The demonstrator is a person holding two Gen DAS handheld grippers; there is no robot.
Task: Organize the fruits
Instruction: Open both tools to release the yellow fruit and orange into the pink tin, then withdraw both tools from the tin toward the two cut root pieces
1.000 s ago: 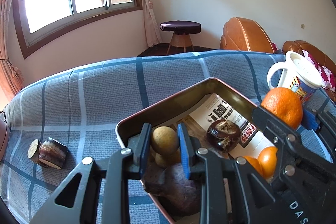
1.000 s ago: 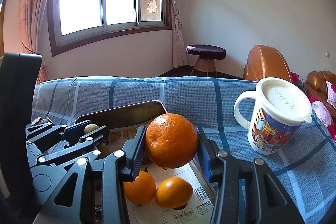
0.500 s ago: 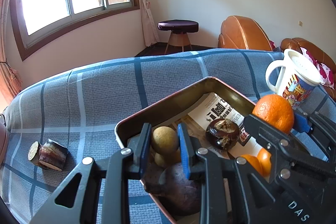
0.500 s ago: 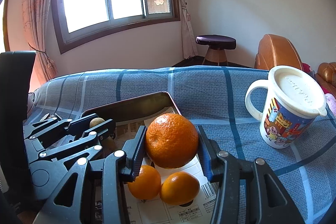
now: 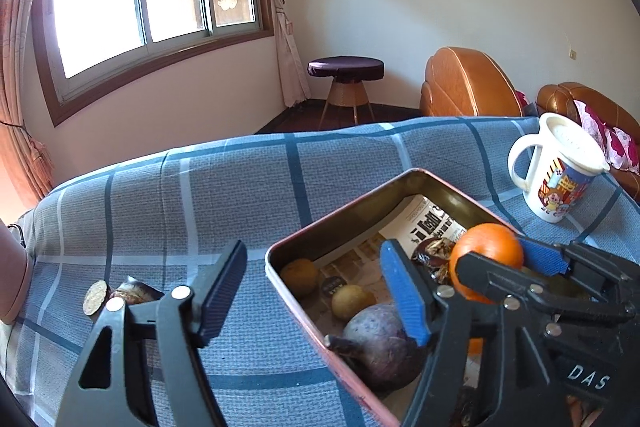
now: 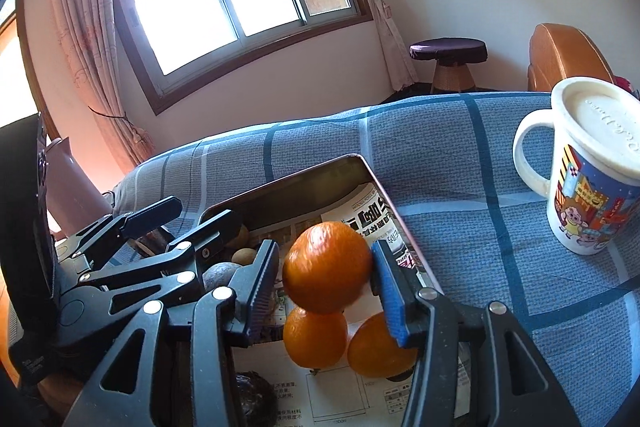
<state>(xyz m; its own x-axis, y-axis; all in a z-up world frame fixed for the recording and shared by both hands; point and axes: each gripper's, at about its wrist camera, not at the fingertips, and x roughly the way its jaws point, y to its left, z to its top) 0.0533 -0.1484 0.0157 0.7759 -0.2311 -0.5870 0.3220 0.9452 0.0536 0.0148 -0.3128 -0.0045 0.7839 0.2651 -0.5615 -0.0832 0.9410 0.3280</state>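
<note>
Half a second back my left gripper (image 5: pixel 316 291) was pinching a small brown fruit (image 5: pixel 351 301); its jaws have just sprung apart, and that fruit now lies loose in the tin beside another like it (image 5: pixel 299 277). Nothing sits between those fingers now. My right gripper (image 6: pixel 326 283) has just been easing wider too, and the orange (image 6: pixel 327 273) still between its jaws looks blurred at the lower edge; the blue pad on the right touches it, while a thin gap shows on the left, so I cannot tell whether the grip holds.

Biggest thing around is the blue checked cloth (image 5: pixel 200 203) covering the table. On it stands the metal tin (image 5: pixel 352 211), lined with printed paper (image 6: pixel 360 215). To its right, well apart, a lidded cartoon mug (image 6: pixel 588 195) stands upright.

Inside the tin, a purple-brown root (image 5: pixel 380 339) lies at the near end. Two more oranges (image 6: pixel 316 339) rest side by side directly under the one in my right gripper. A dark, wrinkled fruit (image 6: pixel 252 393) sits at the near edge.

Left of the tin, on the cloth, lie two cut pieces (image 5: pixel 120 297) of something dark-skinned.
</note>
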